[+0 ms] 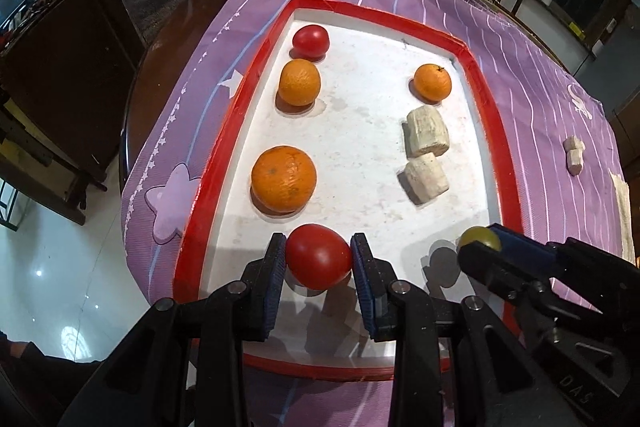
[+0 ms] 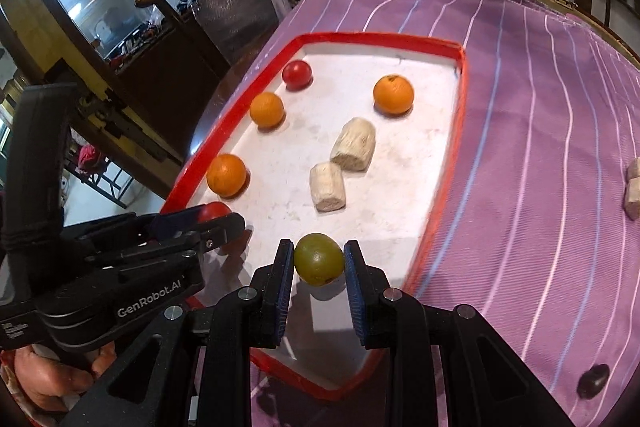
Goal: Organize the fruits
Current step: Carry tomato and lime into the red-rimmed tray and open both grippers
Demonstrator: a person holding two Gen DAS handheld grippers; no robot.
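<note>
While the left gripper (image 1: 319, 255) pinches a tomato (image 1: 319, 257) over the tray's (image 1: 490, 115) near-left end and the right gripper (image 2: 319, 259) pinches a green fruit (image 2: 319, 259), lower both gently, then release.

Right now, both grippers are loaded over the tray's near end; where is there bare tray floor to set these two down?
The open lane runs down the tray middle, between the left column of oranges and the pale cut pieces. The left rim is crowded. The left gripper holds a tomato; the right gripper holds a green fruit.
</note>
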